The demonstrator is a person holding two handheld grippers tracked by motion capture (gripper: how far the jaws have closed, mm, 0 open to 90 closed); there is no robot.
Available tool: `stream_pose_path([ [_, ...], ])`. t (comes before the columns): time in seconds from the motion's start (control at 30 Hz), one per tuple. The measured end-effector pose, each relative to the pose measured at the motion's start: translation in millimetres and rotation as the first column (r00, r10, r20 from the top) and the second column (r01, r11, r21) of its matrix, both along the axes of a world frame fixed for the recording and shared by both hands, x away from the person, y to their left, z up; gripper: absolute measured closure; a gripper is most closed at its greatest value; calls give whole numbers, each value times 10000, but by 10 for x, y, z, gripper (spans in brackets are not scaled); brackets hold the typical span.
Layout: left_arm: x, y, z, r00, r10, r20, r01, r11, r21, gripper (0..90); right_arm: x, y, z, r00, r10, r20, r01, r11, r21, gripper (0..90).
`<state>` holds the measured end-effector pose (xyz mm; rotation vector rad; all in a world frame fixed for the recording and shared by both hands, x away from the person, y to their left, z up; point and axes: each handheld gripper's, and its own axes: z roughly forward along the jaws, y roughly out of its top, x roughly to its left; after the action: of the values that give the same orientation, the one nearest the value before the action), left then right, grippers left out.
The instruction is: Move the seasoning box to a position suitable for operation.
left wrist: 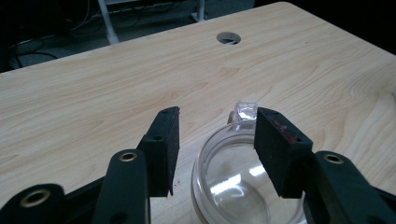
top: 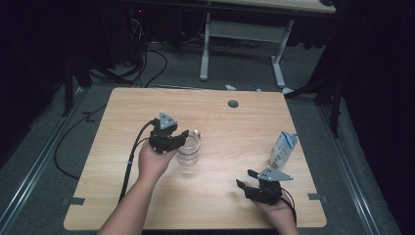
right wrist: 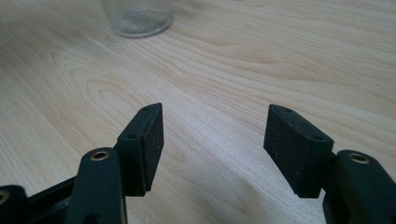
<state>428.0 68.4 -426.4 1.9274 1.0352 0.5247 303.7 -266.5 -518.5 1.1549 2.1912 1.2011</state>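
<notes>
Left gripper view: left gripper (left wrist: pixel 212 140), jaws wide and holding nothing, straddles the rim of the clear glass pitcher (left wrist: pixel 233 182) at mid-table; an off-centre closure could tip it.

Counter (top: pixel 220 122) lit evenly from overhead, room around it near black. Soft shadows, high view slightly soft. Glare spots inside glass (left wrist: pixel 233 186); near jaws blurred.

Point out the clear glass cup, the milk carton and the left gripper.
clear glass cup (top: pixel 189 149), high view, on its transparent side wall.
milk carton (top: pixel 283 150), high view, on its front face.
left gripper (left wrist: pixel 215 140), left gripper view, midway between its two black fingertips, above the cup's rim.
</notes>
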Motion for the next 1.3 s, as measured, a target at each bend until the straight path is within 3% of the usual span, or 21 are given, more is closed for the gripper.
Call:
stream_pose_path([
  [0.2, 88, -56, -7, 9998, 75, -199, -76, 10000, -19, 542, 0, 3, -1, 10000, 37, -4, -37, 10000, 13, 379],
  [0.3, 129, -109, -11, 9997, 10, -246, -8, 10000, 65, 607, -2, 5, -1, 10000, 44, -30, -44, 10000, 15, 378],
  [0.4, 170, -141, -5, 9983, 14, -576, -27, 9997, -223, 672, -3, 6, 1, 10000, 68, -16, -68, 10000, 32, 378],
  [0.5, 193, -169, 4, 9981, 119, -602, -146, 9989, -440, 717, -3, 8, -1, 10000, 71, -10, -71, 10000, 16, 378],
  [0.77, 243, -339, -3, 9977, 153, -660, -106, 9974, 710, 898, -8, 10, 3, 10000, 74, -20, -74, 10000, 23, 378],
  [1.03, 293, -401, -67, 9959, 395, -820, -298, 9928, 1160, 900, -11, 21, 2, 9999, 145, 18, -145, 9999, -9, 378],
  [1.17, 291, -435, -91, 9988, 240, -437, -166, 9866, 1626, 900, -13, 29, 1, 9999, 141, -11, -141, 9999, -15, 378],
  [1.3, 289, -462, -109, 9992, 117, -381, -56, 9878, 1559, 900, -14, 43, -8, 9999, 166, -26, -166, 9998, -65, 378],
])
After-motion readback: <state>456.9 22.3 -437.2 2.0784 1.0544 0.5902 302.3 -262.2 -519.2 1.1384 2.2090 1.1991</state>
